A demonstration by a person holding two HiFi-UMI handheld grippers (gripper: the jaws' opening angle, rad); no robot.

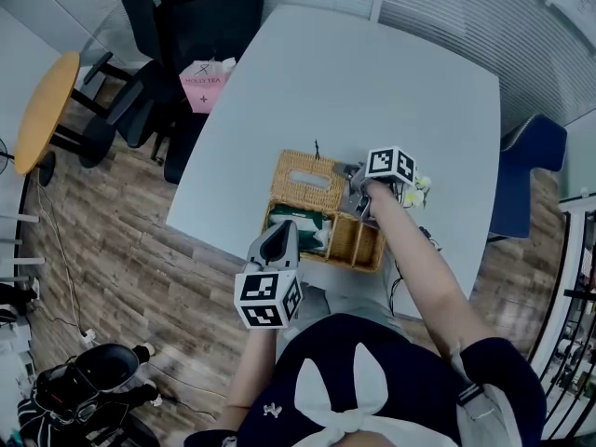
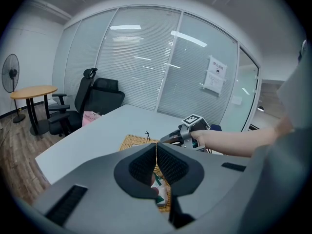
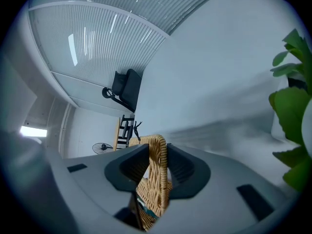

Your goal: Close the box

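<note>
My right fingers (image 3: 127, 168) pinch the wicker lid (image 3: 157, 179); my left fingers (image 2: 141, 168) press together. Below lies a white table (image 1: 372, 91), with wood floor (image 1: 121, 250) and black chairs (image 1: 209, 17) beyond.

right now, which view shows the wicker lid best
The head view: the whole wicker lid shows, laid open behind the box. The right gripper view gives only a strip of its rim, clamped between the jaws. The left gripper view catches just part of it beyond the closed jaws.

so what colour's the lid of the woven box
The woven wicker lid is golden tan, plain basket weave; best in the head view.
</note>
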